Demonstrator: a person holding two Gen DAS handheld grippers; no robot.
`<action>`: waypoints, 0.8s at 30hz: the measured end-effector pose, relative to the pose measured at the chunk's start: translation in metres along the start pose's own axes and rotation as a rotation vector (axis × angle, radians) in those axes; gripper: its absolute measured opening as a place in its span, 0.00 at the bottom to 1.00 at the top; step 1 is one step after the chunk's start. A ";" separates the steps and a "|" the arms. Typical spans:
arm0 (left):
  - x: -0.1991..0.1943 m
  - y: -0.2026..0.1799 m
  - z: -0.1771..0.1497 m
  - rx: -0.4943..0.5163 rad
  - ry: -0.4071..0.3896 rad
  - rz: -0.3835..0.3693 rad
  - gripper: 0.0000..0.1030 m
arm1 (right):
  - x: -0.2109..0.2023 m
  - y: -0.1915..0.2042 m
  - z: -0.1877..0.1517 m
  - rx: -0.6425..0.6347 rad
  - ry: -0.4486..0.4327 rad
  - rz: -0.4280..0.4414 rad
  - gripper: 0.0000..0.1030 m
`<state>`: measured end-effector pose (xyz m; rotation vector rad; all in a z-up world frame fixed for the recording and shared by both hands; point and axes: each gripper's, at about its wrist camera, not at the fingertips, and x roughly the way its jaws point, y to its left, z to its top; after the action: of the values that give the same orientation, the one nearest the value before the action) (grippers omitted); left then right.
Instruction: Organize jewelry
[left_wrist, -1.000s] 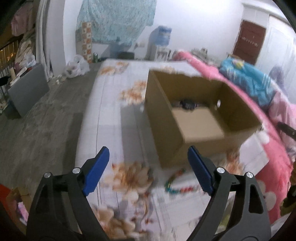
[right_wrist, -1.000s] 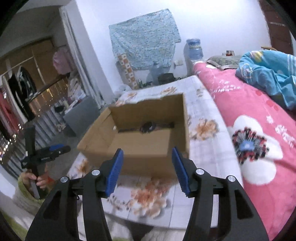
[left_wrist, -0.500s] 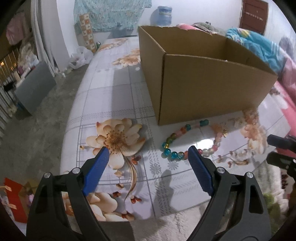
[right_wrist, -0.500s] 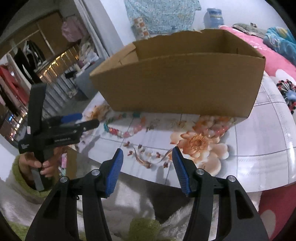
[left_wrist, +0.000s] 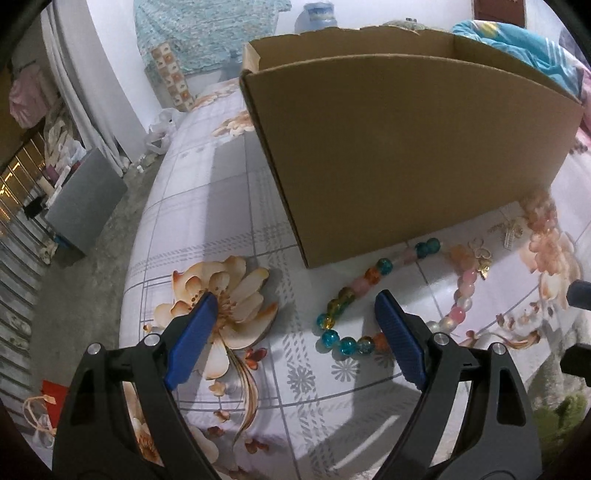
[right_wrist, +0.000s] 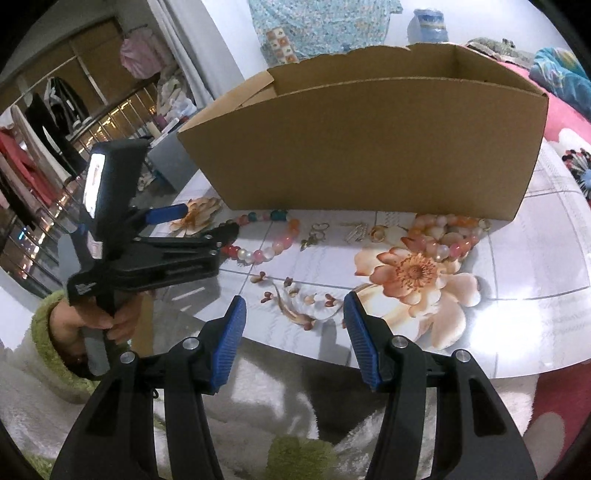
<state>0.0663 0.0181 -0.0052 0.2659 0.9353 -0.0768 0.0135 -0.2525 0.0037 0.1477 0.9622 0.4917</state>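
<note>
Floral tabletop (left_wrist: 236, 206) first — lower the wide-open, empty left tongs (left_wrist: 291, 325) squarely astride the multicoloured glass-bead bracelet (left_wrist: 347, 295) — right tongs (right_wrist: 293, 325) half-open, empty.

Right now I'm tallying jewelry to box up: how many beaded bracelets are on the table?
2. The multicolour bracelet lies near the left hand-held gripper; the peach bracelet is by the box's right corner. More may be hidden.

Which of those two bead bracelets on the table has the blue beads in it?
The colourful bracelet beside the left gripper. It mixes teal, yellow and pink beads; the pink-and-orange bracelet by the box's right corner has none.
</note>
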 end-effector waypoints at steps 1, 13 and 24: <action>0.000 0.000 0.000 0.002 -0.002 0.002 0.81 | 0.002 0.001 0.000 -0.002 0.003 0.001 0.52; 0.000 0.002 0.000 0.026 0.000 -0.002 0.86 | 0.004 0.003 -0.001 0.013 -0.003 0.007 0.52; 0.015 0.010 0.014 0.005 0.021 -0.034 0.86 | 0.002 -0.001 -0.001 0.032 -0.012 0.014 0.52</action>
<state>0.0881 0.0244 -0.0070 0.2555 0.9604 -0.1074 0.0143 -0.2527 0.0015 0.1861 0.9576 0.4885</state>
